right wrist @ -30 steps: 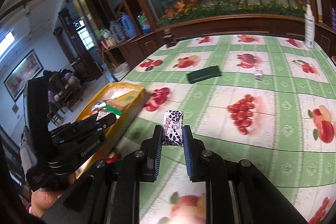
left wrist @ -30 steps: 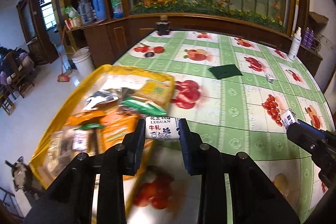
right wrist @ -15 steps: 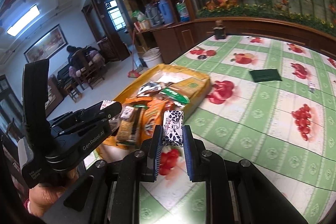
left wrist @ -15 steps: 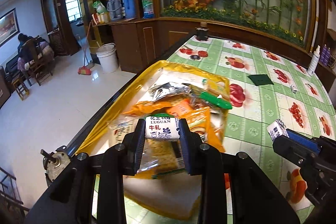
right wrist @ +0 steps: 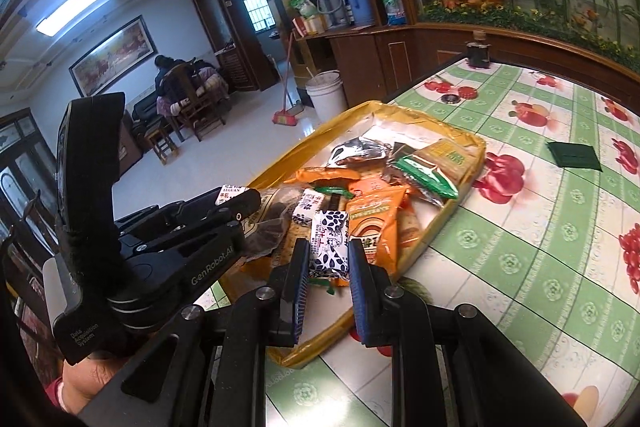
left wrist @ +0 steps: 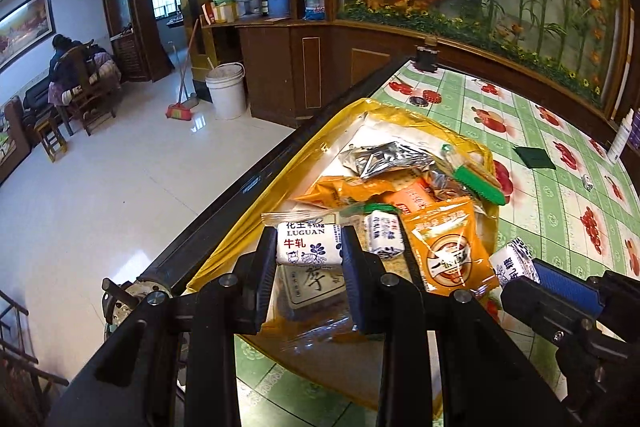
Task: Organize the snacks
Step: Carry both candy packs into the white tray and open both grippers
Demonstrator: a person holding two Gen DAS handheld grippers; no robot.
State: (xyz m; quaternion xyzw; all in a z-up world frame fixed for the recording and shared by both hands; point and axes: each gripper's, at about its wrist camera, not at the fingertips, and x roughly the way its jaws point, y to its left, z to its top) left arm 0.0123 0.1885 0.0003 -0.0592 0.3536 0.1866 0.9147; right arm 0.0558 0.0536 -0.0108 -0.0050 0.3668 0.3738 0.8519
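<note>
Both claws hover over the yellow tray (right wrist: 452, 213) on the surface, left claw (left wrist: 309, 251) clenched on a nougat (left wrist: 308, 242), right claw (right wrist: 329, 255) on a candy (right wrist: 329, 245); each should lower before releasing, clear of the heaped packets.

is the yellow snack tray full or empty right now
Full. The yellow tray is piled with wrapped snacks, including an orange packet and a green-edged packet, overlapping across most of its floor.
</note>
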